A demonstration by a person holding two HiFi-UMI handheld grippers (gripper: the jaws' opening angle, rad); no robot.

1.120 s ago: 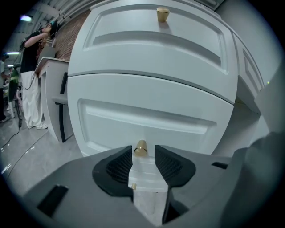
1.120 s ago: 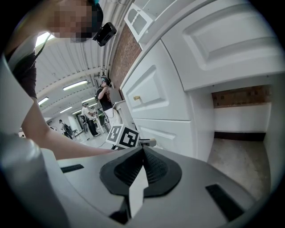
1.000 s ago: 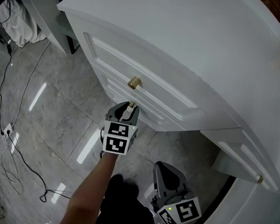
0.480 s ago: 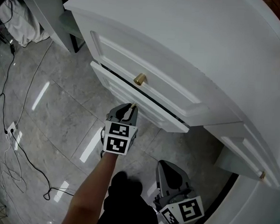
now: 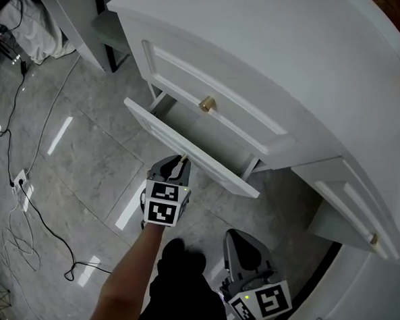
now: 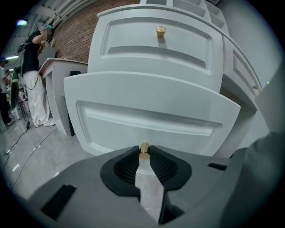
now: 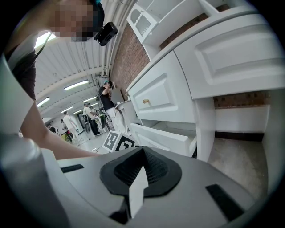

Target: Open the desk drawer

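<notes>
White panelled lower drawer (image 6: 147, 111) of the white desk (image 5: 274, 52) drawn well out beneath the shut upper drawer (image 5: 192, 71), its small brass knob (image 6: 144, 151) clamped in the just-closed jaws of the left gripper (image 5: 179, 163), right gripper (image 7: 141, 151) held low nearby, jaws pressed together on nothing

Lower drawer (image 6: 147, 111) is found drawn out of the desk (image 5: 294, 53), beneath the upper drawer (image 6: 156, 49). Left claw (image 5: 180, 161) is set before its front (on the knob (image 6: 144, 151)); right claw (image 5: 241, 238) is held nearer, to the right.
</notes>
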